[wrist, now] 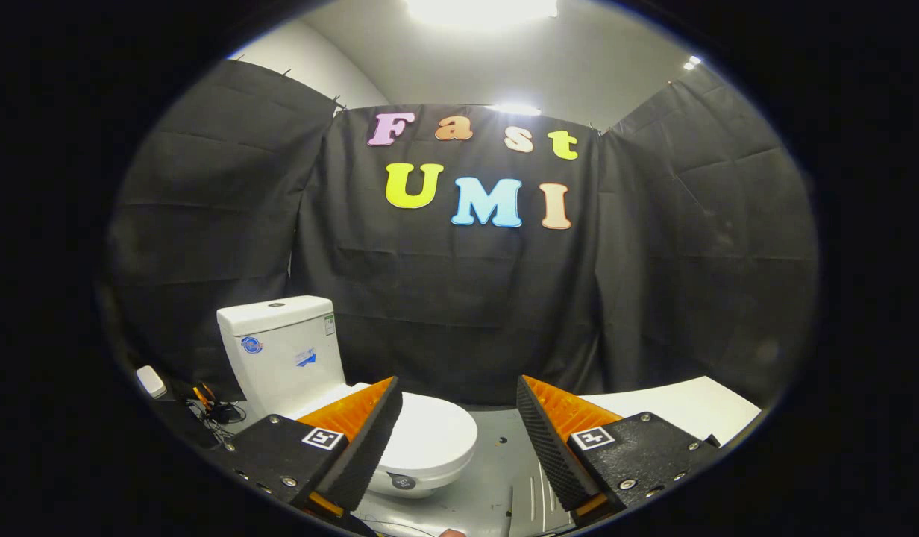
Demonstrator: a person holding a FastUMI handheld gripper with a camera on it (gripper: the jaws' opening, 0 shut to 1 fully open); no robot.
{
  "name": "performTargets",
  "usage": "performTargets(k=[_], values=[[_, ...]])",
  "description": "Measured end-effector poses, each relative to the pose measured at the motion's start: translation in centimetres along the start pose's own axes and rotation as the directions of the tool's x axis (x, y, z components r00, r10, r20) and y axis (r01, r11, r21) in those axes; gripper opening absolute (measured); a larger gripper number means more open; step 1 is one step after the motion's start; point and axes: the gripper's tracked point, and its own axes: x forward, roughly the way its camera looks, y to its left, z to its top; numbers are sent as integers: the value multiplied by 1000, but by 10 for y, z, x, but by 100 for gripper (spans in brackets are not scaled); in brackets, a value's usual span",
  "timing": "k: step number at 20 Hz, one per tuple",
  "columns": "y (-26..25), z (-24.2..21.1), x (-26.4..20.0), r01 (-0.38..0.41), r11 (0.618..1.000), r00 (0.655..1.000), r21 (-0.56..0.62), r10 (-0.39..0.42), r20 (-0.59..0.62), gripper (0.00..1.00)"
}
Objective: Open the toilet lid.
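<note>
The claw (459, 436) hangs released, its two fingers spread wide apart with nothing held between them. Ahead and toward the left finger stands a small white toilet (333, 388) on the grey floor (497, 477). Its toilet lid (430, 432) lies flat and closed over the bowl, the rounded front showing just past the inner edge of the left finger, not touched by either finger. The tank (280, 347) rises behind the left finger. Beyond the right finger lies a white board (683, 406). Left of the tank sit a small white box (151, 381) and tangled cables (213, 409).
</note>
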Motion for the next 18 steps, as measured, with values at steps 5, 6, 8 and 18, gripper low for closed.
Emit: performTargets(k=[5,6,8,18], values=[[-4,-7,3,3,1000,1000,29,-3,-1,95],[-5,-7,5,7,999,1000,35,-7,2,95],[-5,-10,6,8,999,1000,53,-9,6,95],[-4,-46,23,24,979,999,203,-20,-25,95]])
